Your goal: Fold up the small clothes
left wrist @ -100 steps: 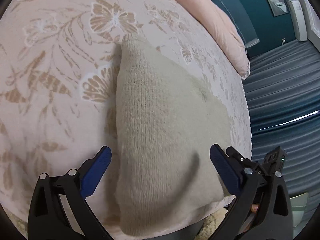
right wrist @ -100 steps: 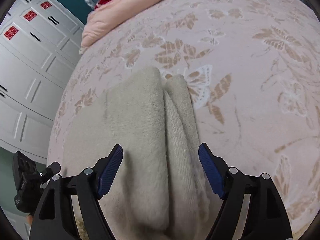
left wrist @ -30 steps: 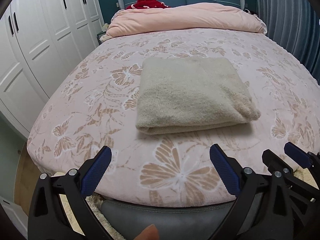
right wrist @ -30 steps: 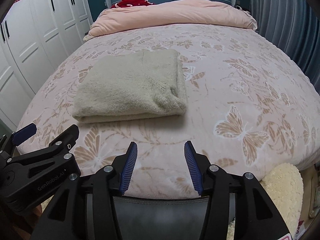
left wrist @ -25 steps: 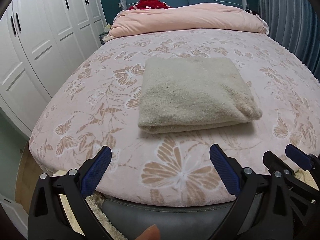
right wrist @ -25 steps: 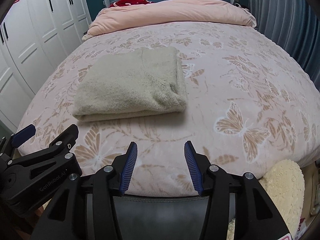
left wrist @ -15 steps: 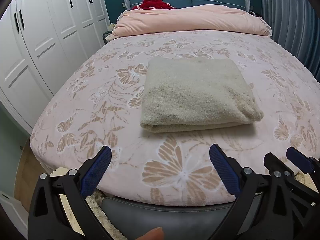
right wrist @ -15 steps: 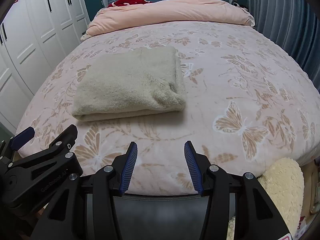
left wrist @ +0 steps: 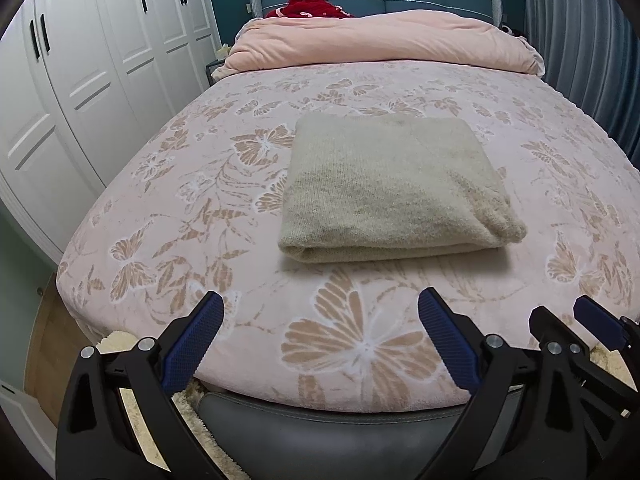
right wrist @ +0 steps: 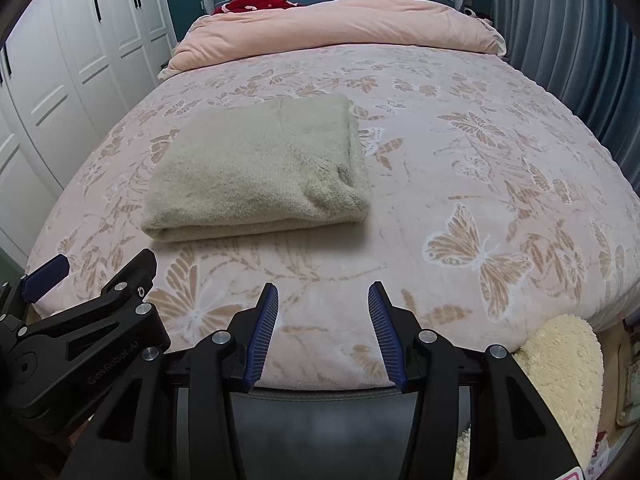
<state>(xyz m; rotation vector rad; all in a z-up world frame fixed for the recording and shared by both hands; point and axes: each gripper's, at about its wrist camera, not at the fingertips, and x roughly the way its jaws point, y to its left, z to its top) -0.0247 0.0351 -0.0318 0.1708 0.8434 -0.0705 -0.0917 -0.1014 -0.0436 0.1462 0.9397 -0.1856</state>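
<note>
The beige knitted garment (left wrist: 388, 184), folded into a thick rectangle, lies flat on the pink bedspread with tan butterfly print (left wrist: 360, 344), in the middle of the left wrist frame and left of centre in the right wrist frame; it touches nothing but the bedspread. The left gripper (left wrist: 320, 344), along the lower edge of its frame, has its blue-padded fingers wide apart and holds nothing; the right gripper (right wrist: 322, 328), lower centre of its frame, stands with its jaws parted more narrowly, also empty; both hang near the foot of the bed, well apart from the garment.

The fold looks finished, so the step in hand is judged to be the withdrawal; done well, it means keeping both tools clear of the cloth so that no pad drags the near folded edge, and leaving the stack square; if tidying is wanted, the rumpled right-hand corner is the place, pressed rather than pulled.

The right wrist view shows the garment's right side, where the layers bunch into a lumpy end, and a cream fleecy rug (right wrist: 560, 364) at lower right; the left wrist view shows the near fold as a clean rounded roll, more of the white panelled wardrobe doors (left wrist: 92, 80) at upper left, and wooden floor at the lower left edge.
</note>
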